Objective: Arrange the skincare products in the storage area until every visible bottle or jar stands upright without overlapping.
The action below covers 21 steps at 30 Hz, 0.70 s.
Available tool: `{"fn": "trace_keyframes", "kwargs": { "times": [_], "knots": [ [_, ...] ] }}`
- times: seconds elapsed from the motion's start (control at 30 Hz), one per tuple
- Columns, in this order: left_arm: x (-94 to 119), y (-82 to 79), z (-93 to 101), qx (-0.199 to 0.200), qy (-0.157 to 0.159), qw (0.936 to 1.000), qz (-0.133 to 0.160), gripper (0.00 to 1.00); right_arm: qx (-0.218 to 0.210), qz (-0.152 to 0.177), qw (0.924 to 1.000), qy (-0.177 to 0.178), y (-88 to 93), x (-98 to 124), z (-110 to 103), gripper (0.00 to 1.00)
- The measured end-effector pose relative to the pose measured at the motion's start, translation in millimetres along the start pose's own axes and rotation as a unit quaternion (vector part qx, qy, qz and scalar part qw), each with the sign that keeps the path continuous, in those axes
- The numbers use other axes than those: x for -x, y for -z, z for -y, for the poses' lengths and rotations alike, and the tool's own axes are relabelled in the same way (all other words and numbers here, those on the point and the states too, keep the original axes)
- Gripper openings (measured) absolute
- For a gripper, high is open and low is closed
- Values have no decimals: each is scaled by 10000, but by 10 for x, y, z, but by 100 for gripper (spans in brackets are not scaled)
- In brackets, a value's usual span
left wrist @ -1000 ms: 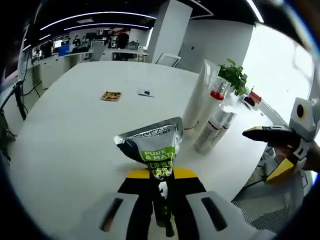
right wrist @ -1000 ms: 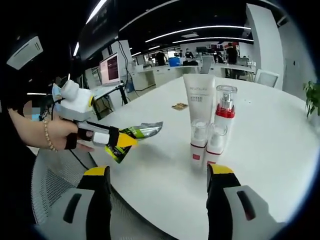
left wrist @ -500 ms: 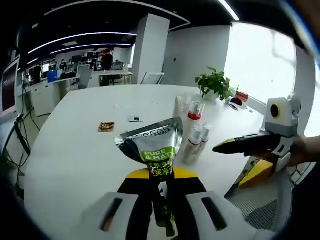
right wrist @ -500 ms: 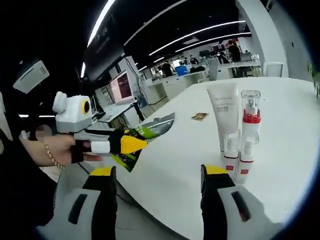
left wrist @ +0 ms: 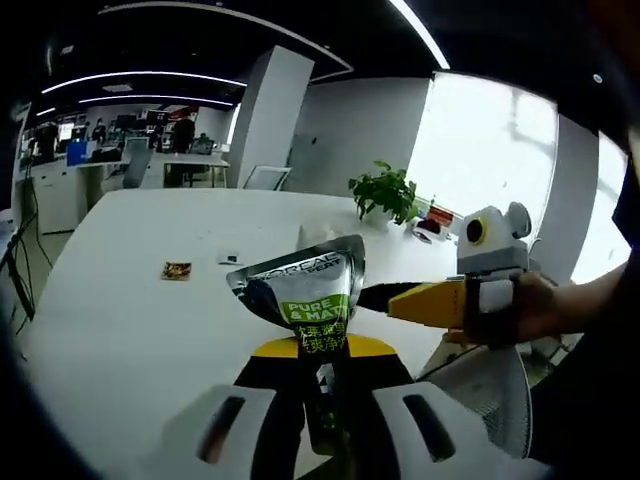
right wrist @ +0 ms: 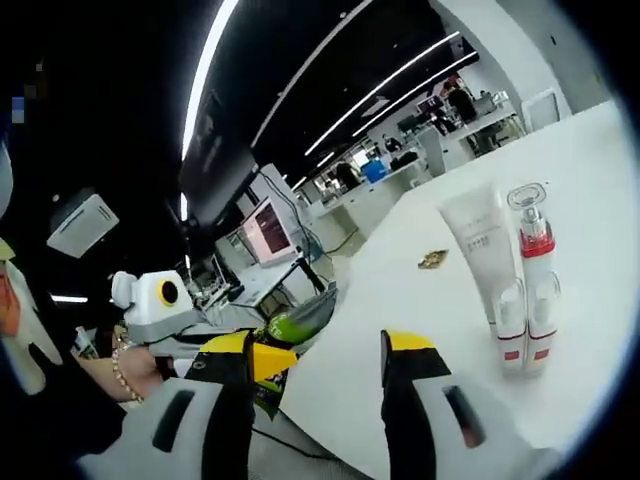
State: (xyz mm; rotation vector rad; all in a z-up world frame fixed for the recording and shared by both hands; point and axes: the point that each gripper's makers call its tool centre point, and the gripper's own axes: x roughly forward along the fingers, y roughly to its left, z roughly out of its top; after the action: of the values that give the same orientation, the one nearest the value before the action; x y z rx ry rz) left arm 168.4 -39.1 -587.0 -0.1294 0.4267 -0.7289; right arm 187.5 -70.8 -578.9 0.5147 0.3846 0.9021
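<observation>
Left gripper (left wrist: 325, 375) fingers clamped on one silver-green sachet (left wrist: 305, 300), held up over white tabletop (left wrist: 110, 320). Right gripper (right wrist: 315, 355) fingers apart, empty. Four products upright, clustered on tabletop: one white tube (right wrist: 475, 240), one red-collared pump bottle (right wrist: 533, 225), two small bottles (right wrist: 510, 320) in front. Small brown packet (right wrist: 433, 259) beyond, potted plant (left wrist: 385, 190) far off.

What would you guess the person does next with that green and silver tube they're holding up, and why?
Probably carry the tube, clamped in the left gripper, over to the table and stand it beside the upright bottles. It is held in the air, and the right gripper is open and empty.
</observation>
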Motion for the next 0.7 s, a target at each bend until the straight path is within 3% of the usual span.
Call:
{"fn": "trace_keyframes", "kwargs": {
  "times": [0.17, 0.3, 0.7],
  "knots": [
    [2, -17, 95, 10, 154, 9999, 14, 8, -133, 153, 9998, -76, -63, -42, -63, 41],
    [2, -7, 144, 32, 263, 9996, -1, 9, -362, 315, 9985, -275, -128, -60, -147, 19],
    [6, -1, 136, 95, 361, 9993, -24, 19, -998, 280, 9933, -515, -131, -34, -191, 9]
  ]
}}
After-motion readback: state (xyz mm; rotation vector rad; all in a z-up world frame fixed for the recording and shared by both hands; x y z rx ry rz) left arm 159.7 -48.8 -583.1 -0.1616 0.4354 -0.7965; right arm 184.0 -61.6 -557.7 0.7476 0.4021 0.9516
